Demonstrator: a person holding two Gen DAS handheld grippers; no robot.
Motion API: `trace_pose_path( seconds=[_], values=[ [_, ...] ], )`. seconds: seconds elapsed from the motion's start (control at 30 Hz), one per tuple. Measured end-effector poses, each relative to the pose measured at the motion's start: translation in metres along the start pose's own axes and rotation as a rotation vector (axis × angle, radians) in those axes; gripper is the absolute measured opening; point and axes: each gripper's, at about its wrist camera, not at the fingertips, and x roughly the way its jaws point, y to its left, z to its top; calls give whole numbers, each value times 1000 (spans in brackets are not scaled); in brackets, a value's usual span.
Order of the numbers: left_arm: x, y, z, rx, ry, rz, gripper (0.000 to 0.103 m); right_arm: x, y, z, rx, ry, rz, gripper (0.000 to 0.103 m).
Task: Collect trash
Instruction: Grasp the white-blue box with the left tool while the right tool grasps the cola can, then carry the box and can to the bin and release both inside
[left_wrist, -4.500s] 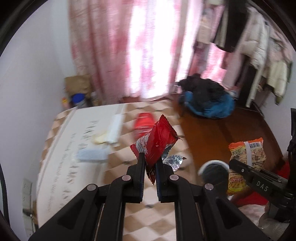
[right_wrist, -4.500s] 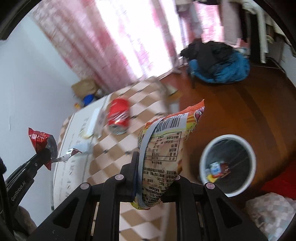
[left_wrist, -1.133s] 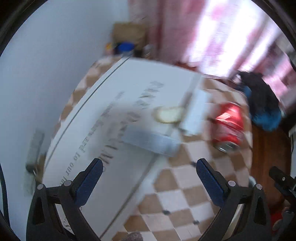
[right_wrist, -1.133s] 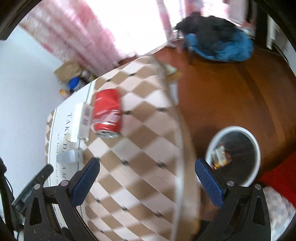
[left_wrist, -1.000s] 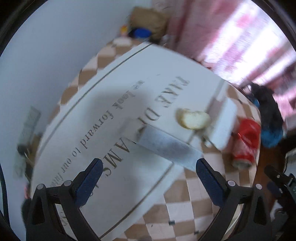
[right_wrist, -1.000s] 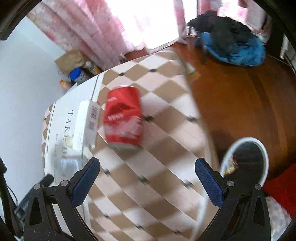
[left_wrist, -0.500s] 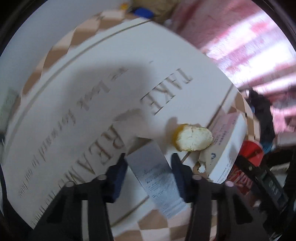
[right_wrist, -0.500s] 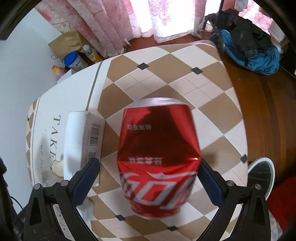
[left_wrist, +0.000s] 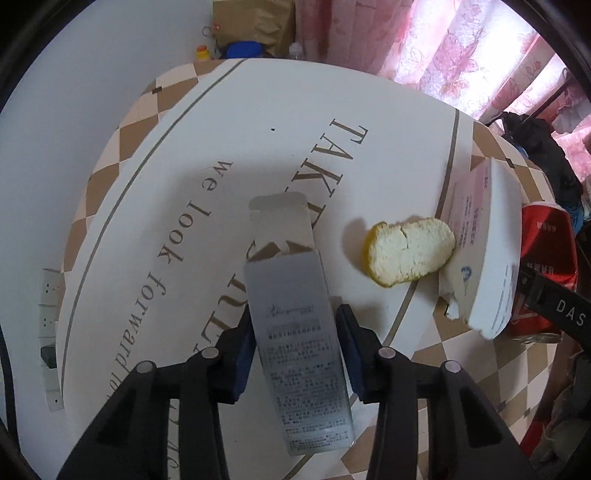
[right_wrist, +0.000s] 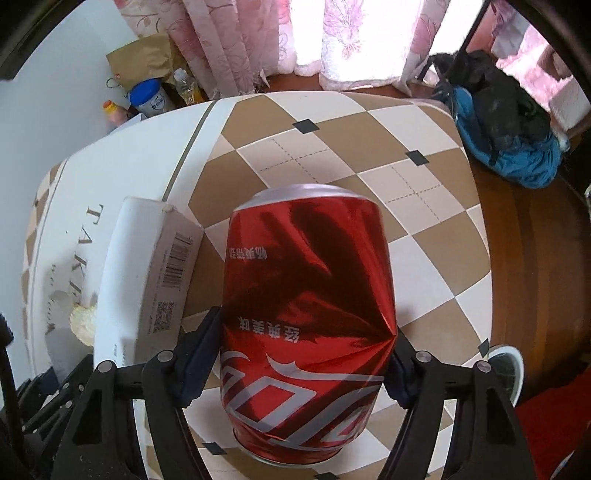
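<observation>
A flat silver carton with an open flap lies on the white printed tablecloth. My left gripper has its blue pads against both sides of the carton. A piece of bread lies just to its right, against a long white box. A dented red cola can lies on the checkered cloth. My right gripper is closed on the can's sides. The can also shows at the right edge of the left wrist view.
The white box lies just left of the can. A white trash bin stands on the brown floor at the lower right. A blue and black clothes pile, a paper bag and bottles lie beyond the table.
Both grippers dropped the snack wrappers, opened, and moved down to the table. The left has closed around the silver carton; the right has closed around the red can.
</observation>
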Motion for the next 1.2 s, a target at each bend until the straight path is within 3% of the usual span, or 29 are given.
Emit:
trace_pose_path(
  seconds=[0.13, 0.57, 0.87, 1.03, 1.2],
  values=[
    [-8, -1, -15, 37, -38, 11, 34, -5, 3, -9, -44, -37, -12, 76],
    [-73, -20, -44, 156, -223, 61, 34, -56, -32, -77, 65, -134, 124, 76],
    [-153, -51, -85, 231, -336, -39, 34, -130, -74, -144, 165, -242, 199, 76],
    [-197, -86, -107, 305, -406, -98, 33, -182, -115, -178, 244, -326, 246, 76],
    [-232, -137, -126, 391, -447, -183, 33, -222, -165, -209, 303, -393, 229, 76]
  ],
)
